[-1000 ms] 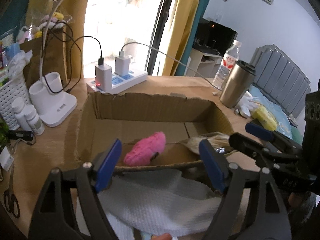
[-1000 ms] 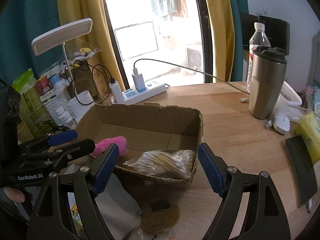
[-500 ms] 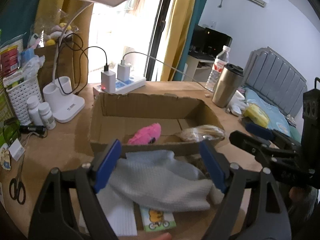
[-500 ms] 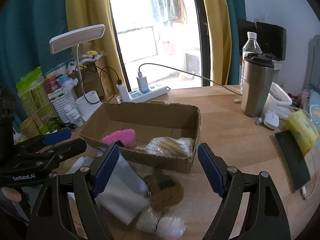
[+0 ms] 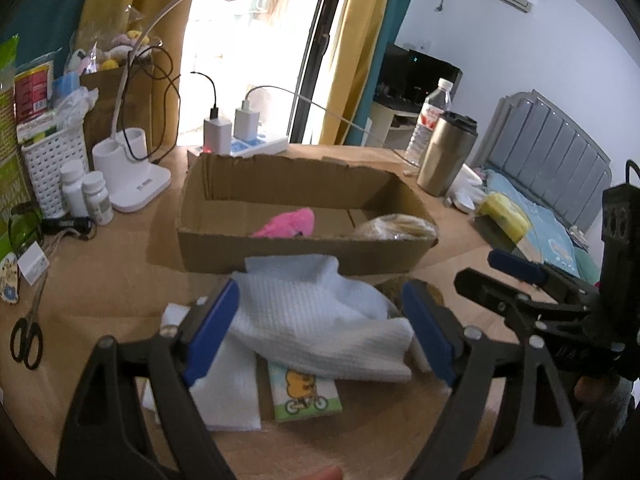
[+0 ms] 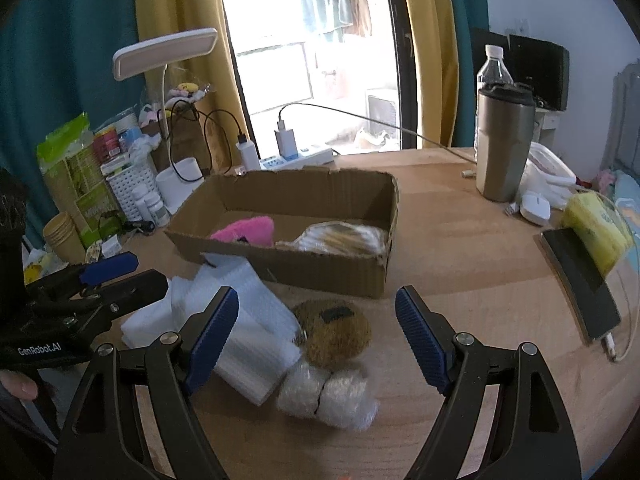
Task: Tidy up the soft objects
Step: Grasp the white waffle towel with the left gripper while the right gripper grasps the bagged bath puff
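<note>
An open cardboard box holds a pink plush and a clear bag of cotton swabs. In front of it lie a pale blue-white cloth, a brown plush, a bubble-wrap roll and a tissue pack with a bear print. My left gripper is open, its jaws on either side of the cloth. My right gripper is open over the brown plush and bubble wrap.
A desk lamp base, two pill bottles, a white basket and scissors are at the left. A power strip lies behind the box. A steel tumbler, water bottle, mouse and phone are at the right.
Both grippers have pulled back and up from the box. The cloth, tissue pack, brown plush and bubble wrap in front of the box have come into view.
</note>
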The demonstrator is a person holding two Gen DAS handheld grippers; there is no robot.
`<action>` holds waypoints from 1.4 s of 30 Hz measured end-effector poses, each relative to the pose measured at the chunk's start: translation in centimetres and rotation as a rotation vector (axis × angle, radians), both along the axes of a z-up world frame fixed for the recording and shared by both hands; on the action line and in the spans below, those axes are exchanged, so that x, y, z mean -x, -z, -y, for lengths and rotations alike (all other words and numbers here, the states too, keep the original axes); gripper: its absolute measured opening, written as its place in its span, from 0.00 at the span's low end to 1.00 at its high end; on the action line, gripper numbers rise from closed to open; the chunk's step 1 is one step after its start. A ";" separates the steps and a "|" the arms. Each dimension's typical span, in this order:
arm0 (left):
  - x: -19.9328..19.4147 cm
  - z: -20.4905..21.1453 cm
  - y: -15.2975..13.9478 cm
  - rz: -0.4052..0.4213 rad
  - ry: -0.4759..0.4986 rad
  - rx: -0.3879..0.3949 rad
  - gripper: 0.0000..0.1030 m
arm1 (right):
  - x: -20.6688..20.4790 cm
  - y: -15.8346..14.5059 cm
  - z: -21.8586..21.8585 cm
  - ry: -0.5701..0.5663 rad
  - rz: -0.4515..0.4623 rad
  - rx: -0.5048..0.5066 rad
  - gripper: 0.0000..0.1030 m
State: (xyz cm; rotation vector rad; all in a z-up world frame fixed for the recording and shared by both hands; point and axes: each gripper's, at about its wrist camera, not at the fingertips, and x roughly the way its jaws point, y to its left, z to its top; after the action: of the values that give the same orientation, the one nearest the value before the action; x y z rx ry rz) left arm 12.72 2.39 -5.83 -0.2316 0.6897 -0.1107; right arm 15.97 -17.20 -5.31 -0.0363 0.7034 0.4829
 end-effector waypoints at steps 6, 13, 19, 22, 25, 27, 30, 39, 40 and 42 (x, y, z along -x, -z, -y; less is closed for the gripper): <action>0.4 0.3 1.1 -0.025 0.005 0.003 0.83 | 0.6 1.4 0.1 0.005 -0.026 0.017 0.81; 0.4 0.7 2.3 -0.057 0.013 -0.007 0.83 | 0.5 3.4 0.5 0.011 -0.073 0.033 0.81; 0.0 1.2 3.0 -0.081 0.015 -0.022 0.83 | 0.2 4.8 0.6 0.007 -0.109 0.055 0.81; -0.3 1.5 3.3 -0.092 0.014 -0.038 0.83 | 0.0 5.4 0.7 0.007 -0.125 0.067 0.81; -0.7 1.8 3.5 -0.099 0.010 -0.055 0.83 | -0.3 6.1 0.9 0.011 -0.145 0.076 0.81; -1.0 2.0 3.6 -0.101 0.011 -0.070 0.83 | -0.5 6.5 1.0 0.006 -0.158 0.076 0.82; -1.4 2.4 3.8 -0.105 0.013 -0.093 0.83 | -0.6 6.7 1.1 -0.010 -0.171 0.074 0.82; -3.0 2.9 4.8 -0.140 0.018 -0.154 0.82 | -0.5 6.8 0.9 -0.075 -0.178 0.065 0.49; -3.0 2.9 4.8 -0.138 0.021 -0.154 0.82 | -0.4 6.8 0.9 -0.078 -0.178 0.066 0.46; -3.0 3.0 4.8 -0.130 0.028 -0.158 0.76 | -0.5 6.8 0.9 -0.082 -0.178 0.066 0.43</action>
State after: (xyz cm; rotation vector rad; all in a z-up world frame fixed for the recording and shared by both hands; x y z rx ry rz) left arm 15.75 -0.63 -10.59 -0.0779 0.8274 -0.0674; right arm 16.42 -18.07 -12.14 -0.0847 0.8954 0.5456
